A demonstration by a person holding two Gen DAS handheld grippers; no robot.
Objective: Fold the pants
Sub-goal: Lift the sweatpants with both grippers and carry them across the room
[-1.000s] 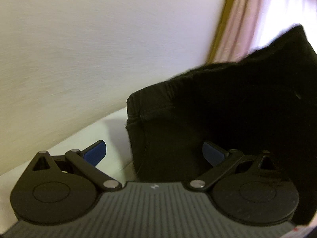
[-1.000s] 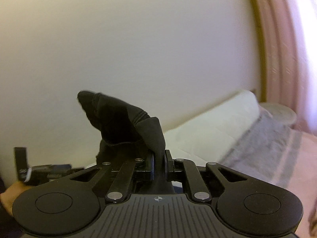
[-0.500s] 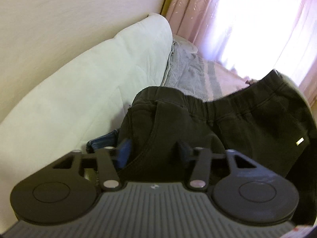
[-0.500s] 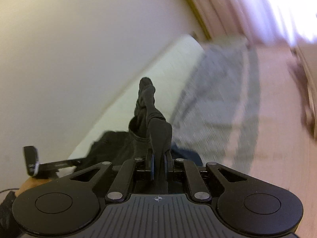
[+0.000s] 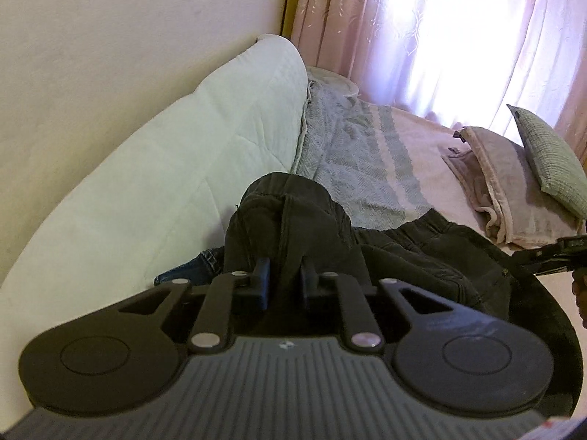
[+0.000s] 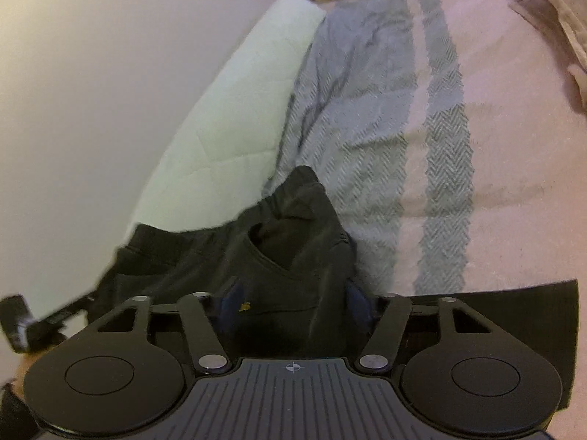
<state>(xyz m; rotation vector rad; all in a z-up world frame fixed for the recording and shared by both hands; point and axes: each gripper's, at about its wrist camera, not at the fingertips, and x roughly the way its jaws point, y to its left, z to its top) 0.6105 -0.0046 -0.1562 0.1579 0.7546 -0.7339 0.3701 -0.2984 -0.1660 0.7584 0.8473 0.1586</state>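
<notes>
Our left gripper [image 5: 284,282] has its jaws drawn close on a bunched fold of the black pants [image 5: 293,220], the cloth pinched between the two fingers and rising just ahead of them in a hump. Our right gripper [image 6: 293,299] stands with its jaws spread wide, blue pads showing at either side, and the pants [image 6: 286,249] lie between them with a pocket opening facing up; we cannot tell whether the pads touch the cloth. From the left tool the waistband runs off to the right toward the other gripper [image 5: 550,253], seen at the frame's edge. A bit of blue denim [image 5: 198,267] peeks out just left of the left fingers. Ahead of both tools lies a grey herringbone blanket [image 6: 367,110], with a white quilted cushion [image 5: 165,183] to its left against the wall. Farther ahead and to the right of the left tool sit a folded blanket [image 5: 488,183] and a pillow [image 5: 546,161], beneath pink curtains [image 5: 440,29].
</notes>
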